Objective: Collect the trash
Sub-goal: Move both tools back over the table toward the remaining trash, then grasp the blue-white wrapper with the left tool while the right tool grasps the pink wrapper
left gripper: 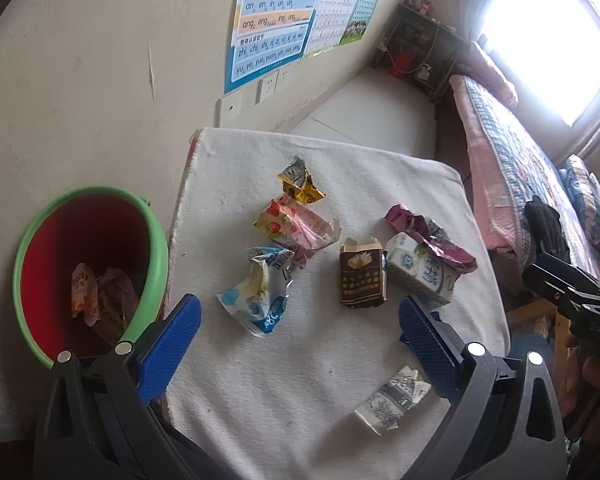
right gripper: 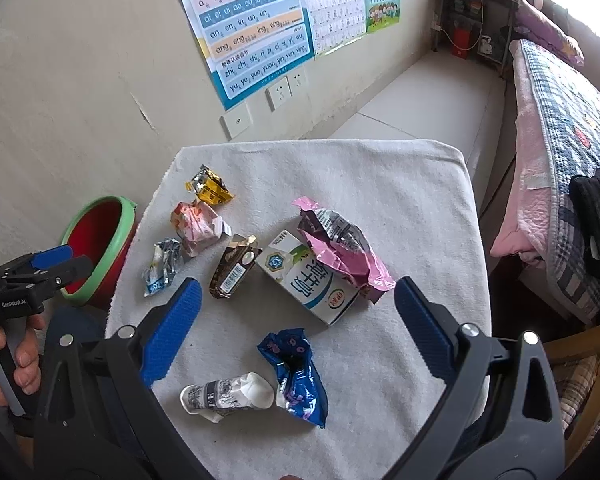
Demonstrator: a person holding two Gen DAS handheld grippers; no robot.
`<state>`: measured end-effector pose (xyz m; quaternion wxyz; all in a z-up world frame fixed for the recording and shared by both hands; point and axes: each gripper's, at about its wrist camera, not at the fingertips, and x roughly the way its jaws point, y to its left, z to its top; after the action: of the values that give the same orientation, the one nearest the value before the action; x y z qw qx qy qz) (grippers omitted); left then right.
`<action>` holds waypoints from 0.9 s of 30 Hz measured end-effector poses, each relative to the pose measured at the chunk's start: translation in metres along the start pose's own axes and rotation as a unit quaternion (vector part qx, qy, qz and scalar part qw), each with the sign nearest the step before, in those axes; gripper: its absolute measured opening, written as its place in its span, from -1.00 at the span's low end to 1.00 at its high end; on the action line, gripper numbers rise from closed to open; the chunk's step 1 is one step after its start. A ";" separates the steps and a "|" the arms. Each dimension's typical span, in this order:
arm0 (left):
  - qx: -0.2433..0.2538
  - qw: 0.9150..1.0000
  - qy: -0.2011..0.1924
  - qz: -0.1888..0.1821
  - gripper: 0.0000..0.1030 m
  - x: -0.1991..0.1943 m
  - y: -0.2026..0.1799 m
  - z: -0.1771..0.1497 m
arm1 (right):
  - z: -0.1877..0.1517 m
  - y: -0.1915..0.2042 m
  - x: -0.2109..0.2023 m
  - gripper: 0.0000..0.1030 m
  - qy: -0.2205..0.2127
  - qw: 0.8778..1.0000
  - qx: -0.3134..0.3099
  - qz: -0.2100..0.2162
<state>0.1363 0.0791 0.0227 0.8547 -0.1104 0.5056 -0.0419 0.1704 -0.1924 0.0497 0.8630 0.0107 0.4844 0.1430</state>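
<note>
Several pieces of trash lie on a white-cloth table [left gripper: 340, 168]: a yellow wrapper [left gripper: 300, 184], a strawberry wrapper [left gripper: 296, 226], a light-blue wrapper [left gripper: 260, 292], a brown pack [left gripper: 362, 278], a milk carton [right gripper: 312, 284], a pink-purple wrapper [right gripper: 340, 248], a dark-blue wrapper [right gripper: 296, 372] and a crumpled white paper [right gripper: 228, 396]. A red bin with a green rim [left gripper: 88, 272] stands left of the table with wrappers inside. My left gripper [left gripper: 300, 344] is open and empty above the table's near side. My right gripper [right gripper: 300, 332] is open and empty above the dark-blue wrapper.
A wall with pinyin posters [right gripper: 252, 28] and sockets runs behind the table. A bed with a quilt [right gripper: 560, 140] lies to the right. A dark shelf [right gripper: 472, 24] stands in the far corner. A wooden chair [right gripper: 580, 360] is at the table's right.
</note>
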 end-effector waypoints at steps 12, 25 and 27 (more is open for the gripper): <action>0.000 1.000 0.030 0.006 0.84 0.039 -0.007 0.019 | 0.012 -0.023 0.048 0.85 0.029 0.999 0.002 -0.017; 0.000 0.996 0.083 0.026 0.83 0.102 0.011 0.012 | 0.003 -0.050 0.103 0.84 0.083 0.996 0.020 -0.019; -0.003 0.996 0.087 0.026 0.82 0.109 0.014 0.012 | 0.004 -0.051 0.109 0.79 0.086 0.996 0.022 -0.016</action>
<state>0.1987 0.0750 -0.0679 0.8080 -0.0962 0.5806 -0.0276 0.2392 -0.2128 -0.0466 0.8196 0.0098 0.5603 0.1192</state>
